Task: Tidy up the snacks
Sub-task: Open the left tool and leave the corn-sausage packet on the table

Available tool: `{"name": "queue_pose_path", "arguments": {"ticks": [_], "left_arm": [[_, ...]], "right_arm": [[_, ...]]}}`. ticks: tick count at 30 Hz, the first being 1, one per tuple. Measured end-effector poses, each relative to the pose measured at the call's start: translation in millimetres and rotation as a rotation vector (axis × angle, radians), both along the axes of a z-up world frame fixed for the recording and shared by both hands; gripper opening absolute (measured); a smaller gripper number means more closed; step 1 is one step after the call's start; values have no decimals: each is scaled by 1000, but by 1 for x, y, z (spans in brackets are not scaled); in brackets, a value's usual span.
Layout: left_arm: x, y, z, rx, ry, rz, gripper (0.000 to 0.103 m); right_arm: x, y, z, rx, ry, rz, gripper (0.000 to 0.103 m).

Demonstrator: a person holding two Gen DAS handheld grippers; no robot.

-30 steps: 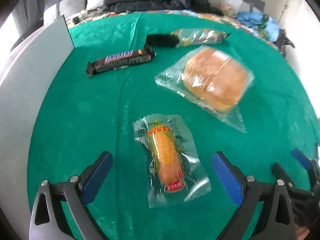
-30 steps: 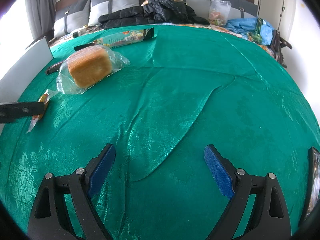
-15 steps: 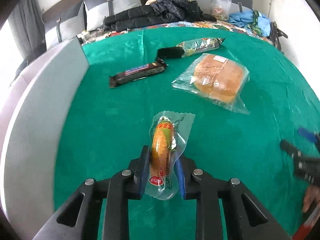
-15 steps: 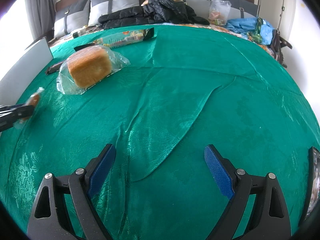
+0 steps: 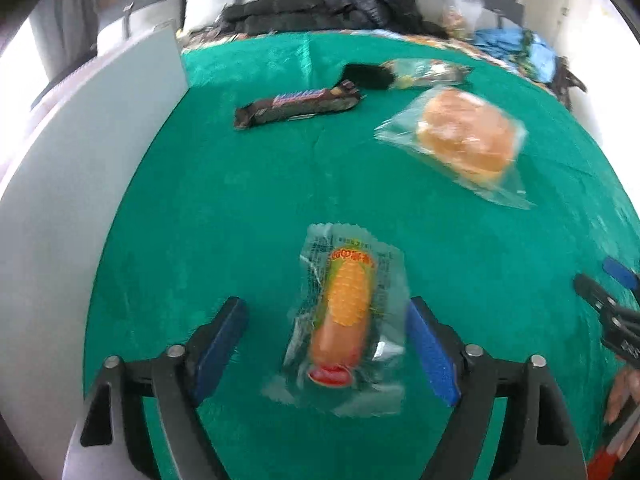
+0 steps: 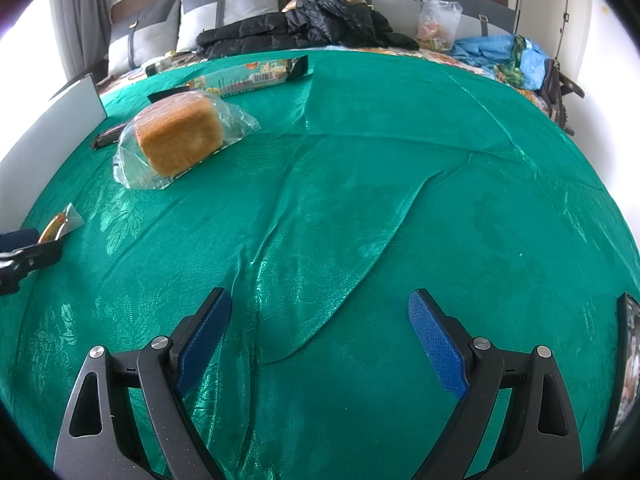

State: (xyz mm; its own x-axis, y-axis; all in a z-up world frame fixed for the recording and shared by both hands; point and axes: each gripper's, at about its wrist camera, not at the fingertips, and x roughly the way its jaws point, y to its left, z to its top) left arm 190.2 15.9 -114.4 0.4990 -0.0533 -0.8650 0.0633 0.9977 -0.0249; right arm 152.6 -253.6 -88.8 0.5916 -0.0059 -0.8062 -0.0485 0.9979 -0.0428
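The left gripper (image 5: 326, 354) is seen with its jaws spread wide; they have just been opening, and the sausage (image 5: 344, 320), sealed in a clear wrapper, lies between the blue pads (image 5: 218, 344) without being pressed by either. The wrapper's right edge sits very near the right pad, though whether it touches cannot be told through the blur. The sausage is judged to have been set down here, closer to the white board (image 5: 80, 184) at the left edge, so that the snacks can be gathered toward one side of the green cloth (image 6: 360, 200).

The chocolate bar (image 5: 298, 106) and the long packet (image 5: 404, 74) are laid further back, near each other, while the bread (image 5: 466, 136) in its bag rests apart to the right, probably not yet sorted.

The right gripper (image 6: 320, 344) is held released over bare cloth, nothing between its pads, apparently kept idle and out of the way while the left hand does the placing.
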Motion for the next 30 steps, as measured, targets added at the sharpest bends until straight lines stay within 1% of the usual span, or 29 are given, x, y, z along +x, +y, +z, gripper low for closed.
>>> {"name": "queue_pose_path", "arguments": {"ticks": [2,4,6,10,15,30], "left_arm": [[3,1,-5,20,-2,10,96],[4,6,-8,22,-14,19,103],[6,10,-10,16,-31,22,103],[9,13,-10,14,-40,23,103],[3,13,-12,19,-99,14,103],[4,15,-11,17,-99,14,103]], "right_arm": [[0,0,0,0,0,0,92],[0,0,0,0,0,0,92],[0,0,0,0,0,0,92],[0,1,0,0,0,0,92],[0,1,0,0,0,0,92],[0,2,-1,-1,0,-1,92]]}}
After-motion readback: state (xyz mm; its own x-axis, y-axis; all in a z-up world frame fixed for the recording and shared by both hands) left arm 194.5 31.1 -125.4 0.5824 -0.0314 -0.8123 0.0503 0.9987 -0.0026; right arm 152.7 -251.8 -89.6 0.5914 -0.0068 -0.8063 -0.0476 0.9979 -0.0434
